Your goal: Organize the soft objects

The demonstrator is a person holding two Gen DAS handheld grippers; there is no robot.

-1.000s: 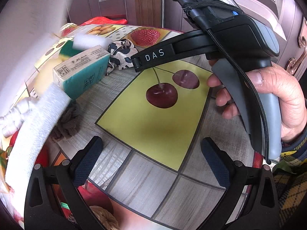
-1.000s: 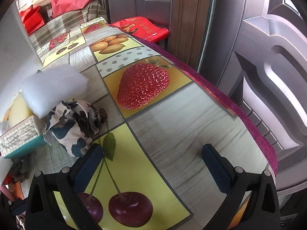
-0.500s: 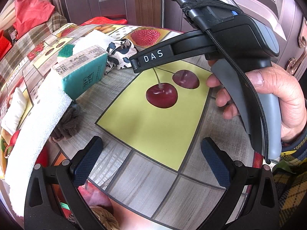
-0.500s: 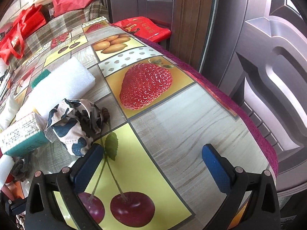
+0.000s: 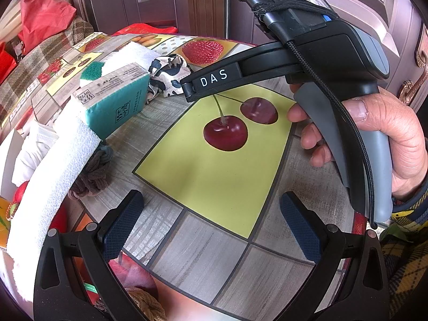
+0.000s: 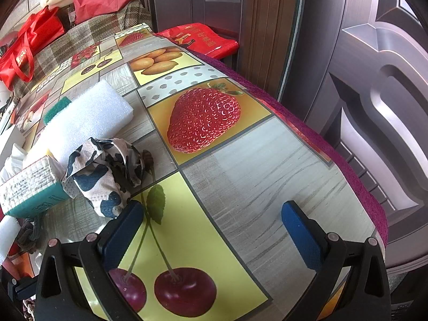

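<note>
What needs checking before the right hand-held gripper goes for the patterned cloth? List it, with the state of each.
1. Right hand-held gripper open, nothing between its fingers: ok.
2. Left hand-held gripper open and empty: ok.
3. Patterned cloth in plain sight, ahead and to the left of the right gripper: ok.
4. Cloth free of its neighbours: not ok; it lies against the tissue pack and the white foam block.
5. Bare table to the right for setting things down: ok.
6. Whether anything is tangled under the cloth: cannot tell.
</note>
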